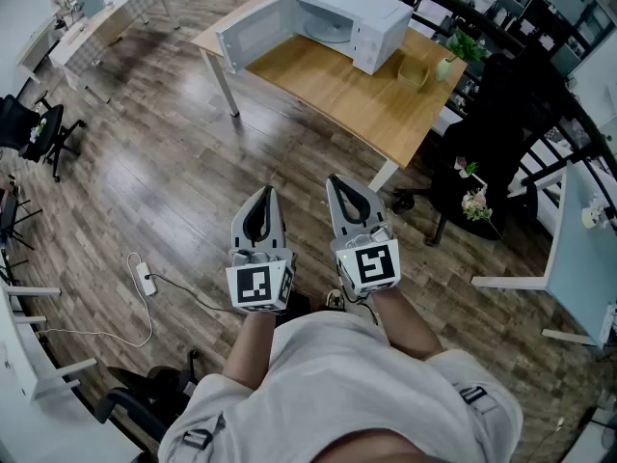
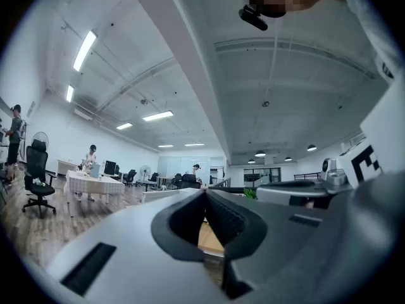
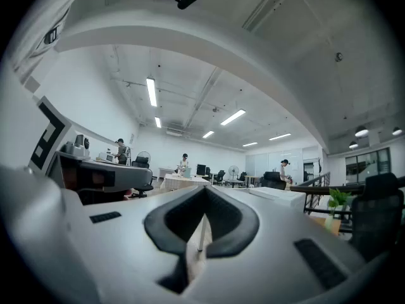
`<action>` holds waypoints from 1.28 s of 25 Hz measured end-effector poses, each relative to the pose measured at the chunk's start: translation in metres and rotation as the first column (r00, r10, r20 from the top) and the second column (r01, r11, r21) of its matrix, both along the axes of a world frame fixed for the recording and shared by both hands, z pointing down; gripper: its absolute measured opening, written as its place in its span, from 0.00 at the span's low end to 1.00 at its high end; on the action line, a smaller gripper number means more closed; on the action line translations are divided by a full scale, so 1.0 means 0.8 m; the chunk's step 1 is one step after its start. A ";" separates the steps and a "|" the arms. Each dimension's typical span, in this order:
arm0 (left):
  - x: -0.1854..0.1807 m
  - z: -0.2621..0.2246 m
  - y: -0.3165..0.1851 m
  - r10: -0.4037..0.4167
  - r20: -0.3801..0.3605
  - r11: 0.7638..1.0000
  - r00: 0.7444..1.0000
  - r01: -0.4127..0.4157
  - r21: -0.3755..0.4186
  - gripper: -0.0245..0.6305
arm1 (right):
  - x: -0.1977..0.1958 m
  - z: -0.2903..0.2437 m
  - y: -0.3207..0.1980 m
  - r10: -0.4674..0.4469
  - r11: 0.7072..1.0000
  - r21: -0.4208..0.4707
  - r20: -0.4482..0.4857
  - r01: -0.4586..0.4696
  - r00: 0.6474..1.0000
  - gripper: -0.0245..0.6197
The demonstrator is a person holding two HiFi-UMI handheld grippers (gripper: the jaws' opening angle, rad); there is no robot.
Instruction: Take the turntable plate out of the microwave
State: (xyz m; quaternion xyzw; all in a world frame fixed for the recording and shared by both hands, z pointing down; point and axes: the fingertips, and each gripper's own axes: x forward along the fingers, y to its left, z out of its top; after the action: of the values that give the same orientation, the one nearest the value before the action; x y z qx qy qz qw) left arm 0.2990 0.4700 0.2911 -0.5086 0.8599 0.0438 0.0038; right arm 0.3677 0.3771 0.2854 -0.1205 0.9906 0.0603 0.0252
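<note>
Facing wooden floor [image 1: 174, 152], table [image 1: 333, 90] edge, microwave [image 1: 371, 22] open

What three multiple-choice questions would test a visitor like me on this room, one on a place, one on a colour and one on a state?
1. Where is the plate?
A. on the floor
B. inside the microwave
C. on a chair

2. What colour is the microwave?
A. white
B. black
C. red

3. How is the microwave's door?
A. open
B. shut
C. taken off

Answers:
1 B, the plate lies inside the open microwave.
2 A, its casing and door are white.
3 A, the door is swung wide to the left in the head view.
</note>
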 end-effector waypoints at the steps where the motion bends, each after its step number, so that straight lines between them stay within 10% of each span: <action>1: 0.001 0.004 -0.003 0.008 -0.007 1.000 1.000 -0.008 -0.006 0.06 | 0.000 0.004 -0.002 0.004 1.000 -0.009 -0.006 -0.004 1.000 0.04; 16: -0.019 0.065 -0.024 0.098 -0.066 0.990 0.993 -0.104 -0.099 0.06 | -0.027 0.054 0.010 -0.001 0.998 -0.071 -0.057 -0.003 0.998 0.05; 32: -0.150 0.076 -0.017 0.153 -0.103 0.982 0.983 -0.162 -0.093 0.12 | -0.122 0.060 -0.007 0.103 0.993 -0.041 -0.093 -0.107 0.990 0.13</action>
State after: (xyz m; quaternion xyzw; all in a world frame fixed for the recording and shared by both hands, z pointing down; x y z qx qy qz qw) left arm 0.1794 0.4560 0.3516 -0.5720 0.8172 0.0249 -0.0664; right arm 0.2704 0.3717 0.3338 -0.1703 0.9841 0.0445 -0.0255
